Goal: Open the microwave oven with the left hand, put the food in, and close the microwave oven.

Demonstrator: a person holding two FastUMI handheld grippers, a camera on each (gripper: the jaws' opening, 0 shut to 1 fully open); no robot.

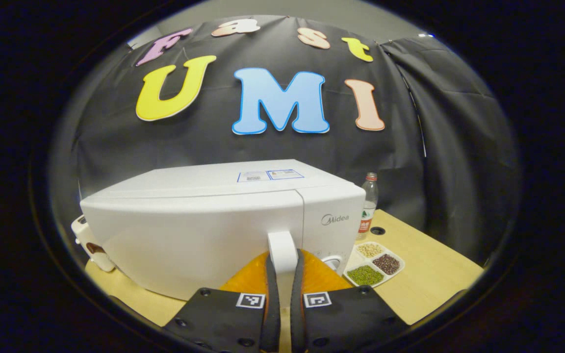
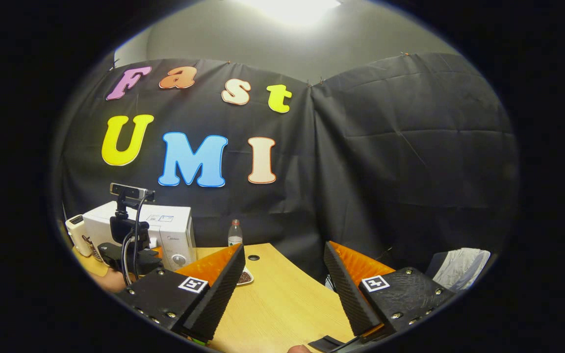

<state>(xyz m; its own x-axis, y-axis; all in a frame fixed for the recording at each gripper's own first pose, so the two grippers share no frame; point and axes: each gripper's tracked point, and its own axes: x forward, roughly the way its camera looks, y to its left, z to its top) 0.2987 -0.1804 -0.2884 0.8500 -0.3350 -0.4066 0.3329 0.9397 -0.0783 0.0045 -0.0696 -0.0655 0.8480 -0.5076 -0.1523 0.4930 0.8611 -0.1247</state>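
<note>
A white microwave oven [image 1: 214, 220] stands on the wooden table [image 1: 434, 274], its door closed. My left gripper [image 1: 283, 262] is shut on the door's white upright handle [image 1: 282, 250], one black pad on each side of it. Right of the microwave lies a white divided plate [image 1: 374, 264] with green, dark red and pale beans. In the right gripper view my right gripper [image 2: 285, 269] hangs wide open over the table's near edge, holding nothing. Far off to its left stand the microwave [image 2: 165, 230] and the left gripper's body [image 2: 128, 245] in front of it.
A clear plastic bottle [image 1: 369, 206] stands behind the plate, next to a round hole in the table [image 1: 377, 230]. A small white appliance [image 1: 89, 242] sits left of the microwave. Grey cloth [image 2: 459, 267] lies beyond the table's right side.
</note>
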